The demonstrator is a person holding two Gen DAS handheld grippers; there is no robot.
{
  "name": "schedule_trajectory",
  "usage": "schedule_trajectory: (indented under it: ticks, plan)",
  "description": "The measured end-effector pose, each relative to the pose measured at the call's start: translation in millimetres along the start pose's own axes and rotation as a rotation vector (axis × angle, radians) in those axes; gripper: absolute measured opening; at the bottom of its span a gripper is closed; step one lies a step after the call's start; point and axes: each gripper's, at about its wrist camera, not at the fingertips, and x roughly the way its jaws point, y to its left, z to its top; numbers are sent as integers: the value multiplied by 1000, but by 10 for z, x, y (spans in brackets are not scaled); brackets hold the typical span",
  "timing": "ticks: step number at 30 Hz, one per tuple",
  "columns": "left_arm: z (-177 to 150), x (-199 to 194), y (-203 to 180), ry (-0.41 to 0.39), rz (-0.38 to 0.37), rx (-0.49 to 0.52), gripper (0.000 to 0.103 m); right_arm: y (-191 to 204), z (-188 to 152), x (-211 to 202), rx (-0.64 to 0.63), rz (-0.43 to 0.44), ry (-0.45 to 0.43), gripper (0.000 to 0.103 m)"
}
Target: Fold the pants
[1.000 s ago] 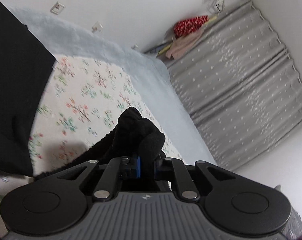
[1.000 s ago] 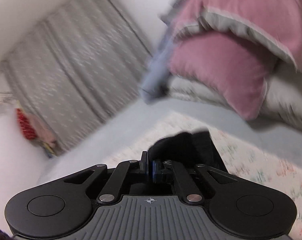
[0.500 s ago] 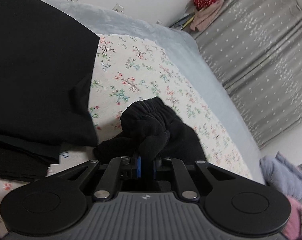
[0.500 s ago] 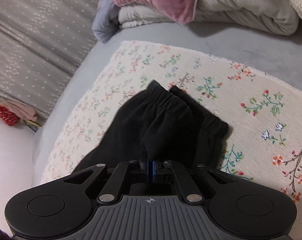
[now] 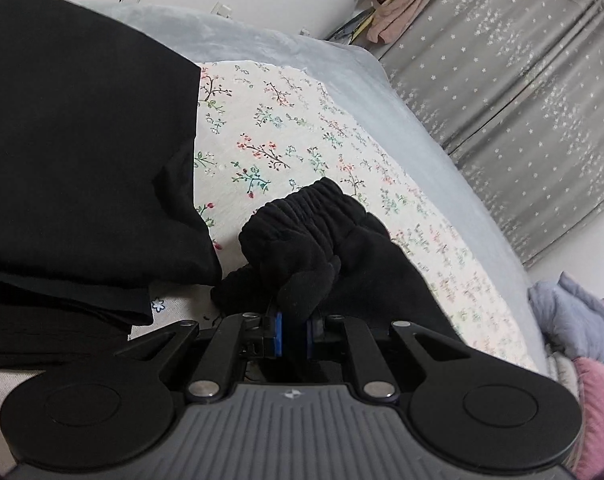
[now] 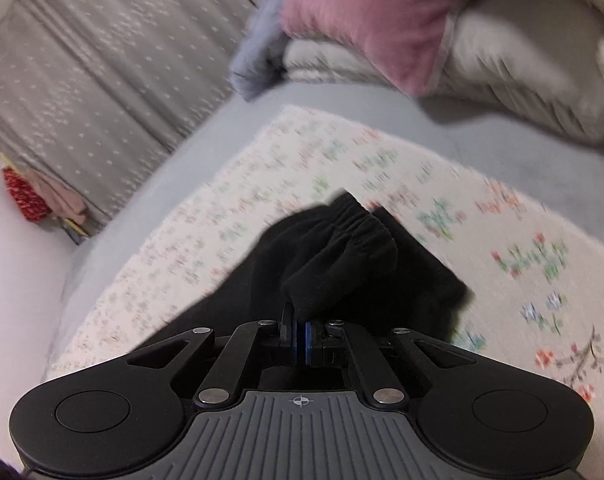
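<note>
The black pants [image 5: 321,236] lie bunched on a floral quilt [image 5: 286,140], gathered elastic waistband facing away. My left gripper [image 5: 293,334] is shut on a fold of the pants. In the right wrist view the same pants [image 6: 341,256] hang from my right gripper [image 6: 300,340], which is shut on another fold of the black fabric. Both grips hold the cloth close above the quilt [image 6: 501,220].
A stack of folded black garments [image 5: 74,152] lies left of the pants. Pink and grey pillows and bedding [image 6: 381,32] are piled at the bed's far end. Grey star curtains [image 5: 521,80] hang along the far side. The light blue bedsheet [image 5: 413,132] borders the quilt.
Both grippers have come down toward the quilt with the pants still held. The right wrist view has tilted up slightly and is blurred by motion; the folded black stack now fills the left view's left side.
</note>
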Motion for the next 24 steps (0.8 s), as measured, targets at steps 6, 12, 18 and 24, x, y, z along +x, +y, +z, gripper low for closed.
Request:
schedule_trajectory:
  ticks: [6,12,18,24]
  plan:
    - [15,-61,0,-4,-17,-14,11,91,96,-238,-7,98,-103,3]
    - [-37,23,-24,39,57,73,11,-106,-8,-43,-10,-31,76,3]
    - [-48,59,-125,54,137,153,11,-120,-36,-67,-28,-21,92,3]
    - [-51,122,-51,112,170,181,47,-104,-78,-50,-115,-94,170,8]
